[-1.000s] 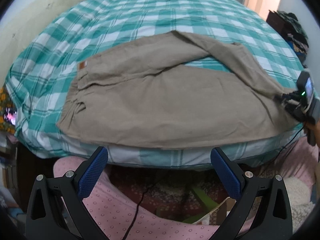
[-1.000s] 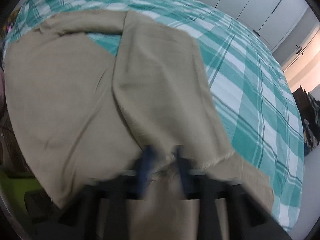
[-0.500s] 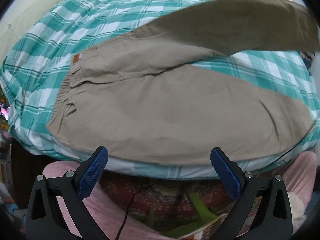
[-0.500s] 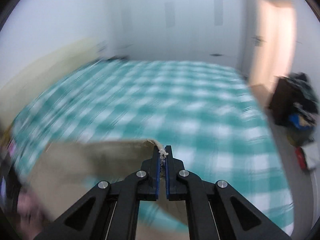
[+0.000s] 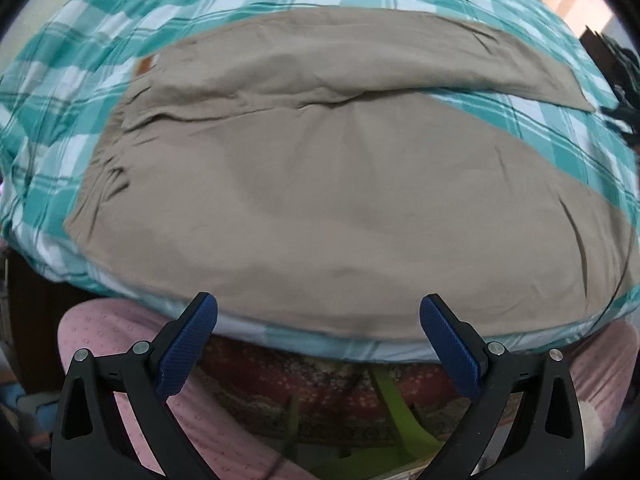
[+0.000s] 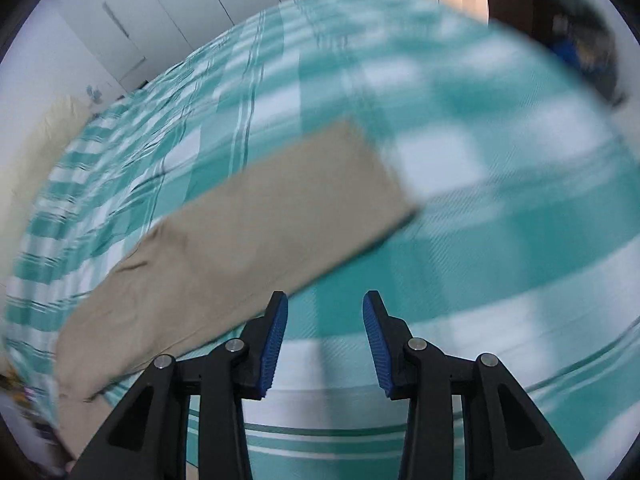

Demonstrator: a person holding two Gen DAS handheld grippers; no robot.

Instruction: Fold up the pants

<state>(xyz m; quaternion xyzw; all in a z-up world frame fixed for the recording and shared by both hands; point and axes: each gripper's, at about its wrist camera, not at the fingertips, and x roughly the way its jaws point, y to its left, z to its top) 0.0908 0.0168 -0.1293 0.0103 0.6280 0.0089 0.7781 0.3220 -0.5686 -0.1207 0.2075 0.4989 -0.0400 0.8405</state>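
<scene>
While a teal-and-white checked bedspread (image 5: pixel 248 4) fills most of both views, the tan pants (image 5: pixel 340 200) are seen spread flat on it near the bed's front edge, waistband to the left, with one leg (image 6: pixel 256 224) laid out straight and apart from the other. Below that edge, pink dotted fabric (image 5: pixel 104 332) is visible. The left gripper (image 5: pixel 319 344) is held wide apart over the edge, gripping nothing. The right gripper (image 6: pixel 325 332) is caught opening, nothing between its jaws, just beside the leg.

No legible txt; pants (image 5: pixel 320 200) tag too blurry.
</scene>
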